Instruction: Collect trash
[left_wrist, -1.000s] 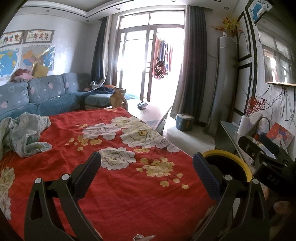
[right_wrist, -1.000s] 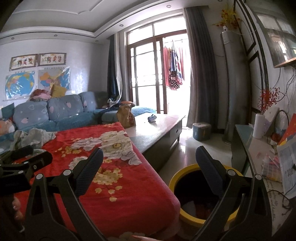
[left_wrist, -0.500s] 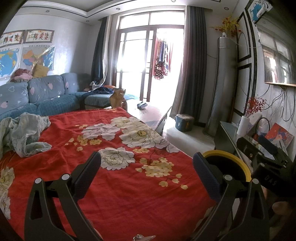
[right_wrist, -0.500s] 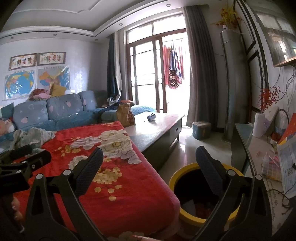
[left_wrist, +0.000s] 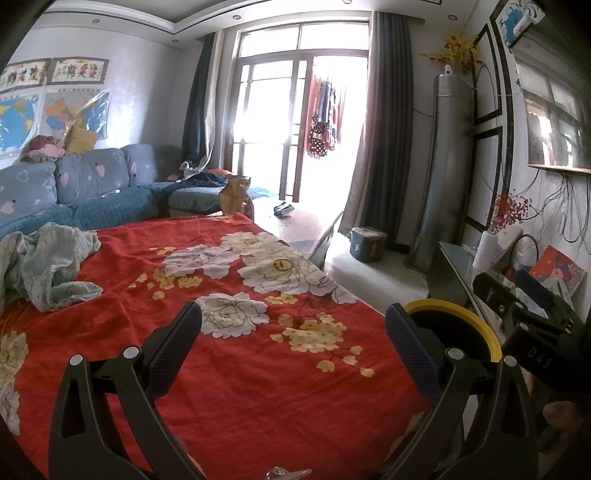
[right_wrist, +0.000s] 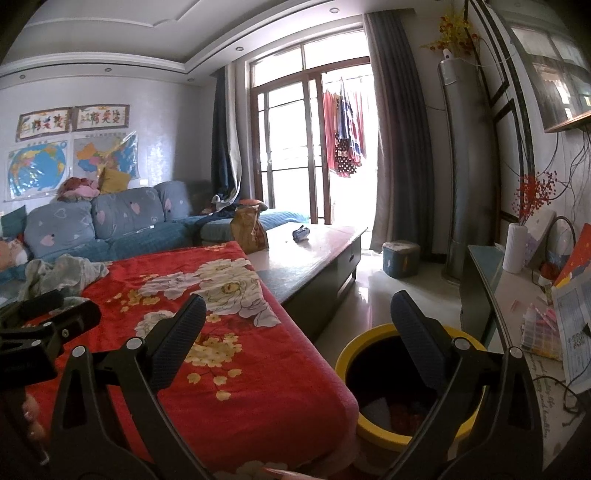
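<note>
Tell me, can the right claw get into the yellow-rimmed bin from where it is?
Probably yes. The right claw is open and empty, and the round yellow-rimmed bin stands on the floor just ahead, beside the red floral blanket. Its mouth is uncovered, with nothing between them.

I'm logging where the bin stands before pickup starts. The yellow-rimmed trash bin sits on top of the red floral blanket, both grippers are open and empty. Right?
Not quite. The yellow-rimmed trash bin stands on the floor beside the red floral blanket, off its right edge, not on top of it; the right wrist view shows this. The rest holds: the left gripper and right gripper are open and empty.
</note>
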